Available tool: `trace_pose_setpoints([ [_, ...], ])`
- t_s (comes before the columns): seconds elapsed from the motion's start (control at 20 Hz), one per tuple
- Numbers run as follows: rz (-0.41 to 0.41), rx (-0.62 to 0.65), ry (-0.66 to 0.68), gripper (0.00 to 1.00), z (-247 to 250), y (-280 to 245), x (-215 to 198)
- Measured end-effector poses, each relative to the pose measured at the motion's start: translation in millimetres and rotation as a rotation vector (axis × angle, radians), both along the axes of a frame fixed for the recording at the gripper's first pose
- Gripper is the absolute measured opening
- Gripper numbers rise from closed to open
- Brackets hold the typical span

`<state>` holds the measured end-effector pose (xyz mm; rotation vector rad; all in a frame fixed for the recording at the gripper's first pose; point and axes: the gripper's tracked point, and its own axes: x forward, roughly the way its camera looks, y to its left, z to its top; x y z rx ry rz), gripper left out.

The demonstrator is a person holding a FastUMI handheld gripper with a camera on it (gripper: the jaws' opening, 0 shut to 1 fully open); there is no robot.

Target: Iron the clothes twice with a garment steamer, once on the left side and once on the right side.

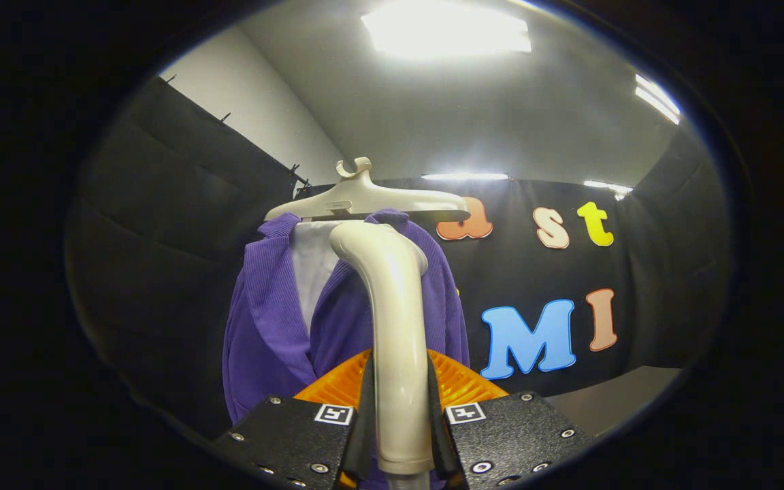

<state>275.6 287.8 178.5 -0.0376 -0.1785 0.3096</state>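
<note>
Tongs (400, 435) of mine are clamped on the steamer (395, 340), whose long handle runs straight up between the fingers, its head curving toward the purple garment (263, 327) hanging just beyond on its hanger (365, 197).

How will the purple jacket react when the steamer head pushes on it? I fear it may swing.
The purple jacket hangs loose from a hanger, so it would probably yield and sway. Its ribbed cloth looks soft, likely floppy.

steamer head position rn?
In the gripper view, the steamer is clamped between the gripper fingers; its curved head rises to just below the hanger, in front of the purple garment's collar opening.
</note>
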Motion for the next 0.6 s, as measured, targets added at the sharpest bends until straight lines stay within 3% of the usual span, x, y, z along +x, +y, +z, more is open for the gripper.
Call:
trace_pose_setpoints([
  [0.6,-0.014,-0.026,0.109,0.36,-67,-9,-26],
])
